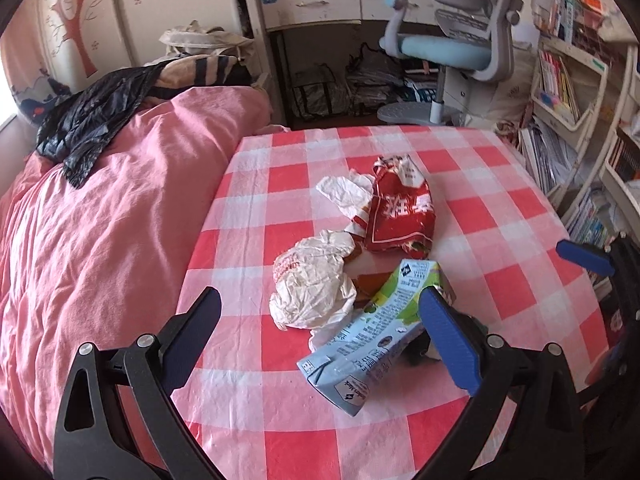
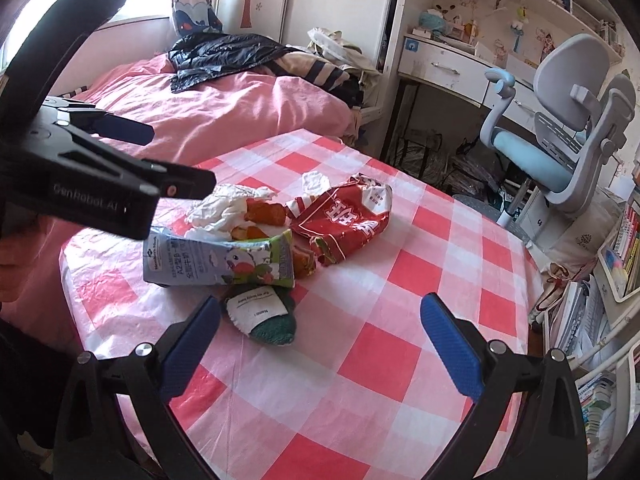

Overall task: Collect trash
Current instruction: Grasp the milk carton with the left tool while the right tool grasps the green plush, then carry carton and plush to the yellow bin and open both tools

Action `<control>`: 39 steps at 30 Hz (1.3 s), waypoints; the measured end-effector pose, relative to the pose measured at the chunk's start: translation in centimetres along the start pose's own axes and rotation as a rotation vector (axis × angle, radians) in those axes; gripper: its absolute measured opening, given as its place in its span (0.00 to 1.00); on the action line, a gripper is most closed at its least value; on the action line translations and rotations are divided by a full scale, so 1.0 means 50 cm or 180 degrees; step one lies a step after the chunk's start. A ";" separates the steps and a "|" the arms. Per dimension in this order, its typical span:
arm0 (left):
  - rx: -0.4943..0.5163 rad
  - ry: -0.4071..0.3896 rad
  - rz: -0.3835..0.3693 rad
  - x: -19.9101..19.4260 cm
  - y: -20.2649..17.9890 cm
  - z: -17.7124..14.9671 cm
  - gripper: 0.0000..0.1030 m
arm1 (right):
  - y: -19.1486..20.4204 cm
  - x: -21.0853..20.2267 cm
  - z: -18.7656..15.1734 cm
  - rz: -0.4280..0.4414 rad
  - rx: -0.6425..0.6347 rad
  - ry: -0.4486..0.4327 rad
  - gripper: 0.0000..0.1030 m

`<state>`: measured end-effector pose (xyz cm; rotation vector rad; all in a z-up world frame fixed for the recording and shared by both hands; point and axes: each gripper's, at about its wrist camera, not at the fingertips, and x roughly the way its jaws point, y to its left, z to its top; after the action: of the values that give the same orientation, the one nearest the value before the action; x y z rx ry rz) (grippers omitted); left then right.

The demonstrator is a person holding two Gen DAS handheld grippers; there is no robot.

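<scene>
A pile of trash lies on the red-and-white checked table [image 1: 500, 208]: a blue-and-green milk carton [image 1: 372, 332] on its side, crumpled white paper [image 1: 312, 284], a red snack bag [image 1: 400, 208] and orange food scraps [image 2: 266, 212]. A green-and-white pouch [image 2: 260, 314] lies just in front of the carton [image 2: 220, 260]. My left gripper [image 1: 320, 332] is open above the near side of the pile, its right finger over the carton. My right gripper [image 2: 320, 344] is open and empty over the table, right of the pouch. The left gripper's body [image 2: 100, 184] shows in the right wrist view.
A bed with a pink duvet [image 1: 100, 220] and a black jacket [image 1: 88, 128] lies left of the table. A grey-blue desk chair [image 1: 452, 44] and a white desk [image 2: 448, 64] stand beyond. Bookshelves [image 1: 560, 92] stand to the right.
</scene>
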<state>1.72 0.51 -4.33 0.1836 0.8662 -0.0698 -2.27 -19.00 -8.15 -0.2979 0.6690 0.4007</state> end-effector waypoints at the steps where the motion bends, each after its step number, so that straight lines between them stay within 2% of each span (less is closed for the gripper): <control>1: 0.0078 0.0038 0.0021 0.005 -0.010 -0.003 0.93 | -0.003 0.003 -0.003 -0.0005 0.0012 0.0047 0.93; 6: 0.0335 0.0230 0.0042 0.047 -0.039 -0.014 0.93 | -0.021 0.023 -0.014 0.0019 0.0070 0.0233 0.93; 9: 0.0487 0.0375 -0.0007 0.078 -0.058 -0.024 0.86 | -0.016 0.031 -0.017 0.0042 0.0044 0.0272 0.93; 12: 0.0627 0.0487 -0.0080 0.108 -0.080 -0.031 0.74 | -0.012 0.042 -0.016 0.0078 0.0023 0.0304 0.93; 14: 0.0641 0.0564 -0.0197 0.123 -0.086 -0.033 0.49 | -0.012 0.051 -0.015 0.0099 0.0022 0.0322 0.93; 16: 0.0570 0.0562 -0.0239 0.124 -0.080 -0.028 0.44 | -0.015 0.059 -0.012 0.0127 0.0043 0.0324 0.93; 19: 0.0310 0.0507 -0.0485 0.104 -0.048 -0.006 0.24 | -0.015 0.071 -0.004 0.0226 0.0094 0.0271 0.93; 20: 0.0229 0.0461 -0.0548 0.094 -0.037 0.002 0.22 | -0.011 0.074 0.001 0.0250 0.0092 0.0236 0.93; 22: 0.0073 0.0365 -0.0612 0.081 -0.018 0.017 0.22 | -0.002 0.085 0.008 0.0293 0.0090 0.0244 0.92; 26: -0.0258 0.0214 -0.0819 0.061 0.023 0.041 0.22 | 0.026 0.116 0.015 0.0489 0.0053 0.0394 0.78; 29: -0.0399 0.0092 -0.0899 0.047 0.038 0.050 0.22 | 0.045 0.141 0.010 0.0584 -0.0024 0.0626 0.50; 31: -0.0442 0.0042 -0.0922 0.037 0.045 0.052 0.22 | 0.045 0.139 0.010 0.0616 -0.0009 0.0637 0.40; 39: -0.0547 -0.0122 -0.0868 0.008 0.046 0.053 0.22 | 0.014 0.065 0.018 0.0449 0.0104 0.0286 0.37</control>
<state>4.29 2.27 -2.67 -0.0975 0.8504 -0.2518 0.23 -17.17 -9.67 -0.2393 0.7868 0.5128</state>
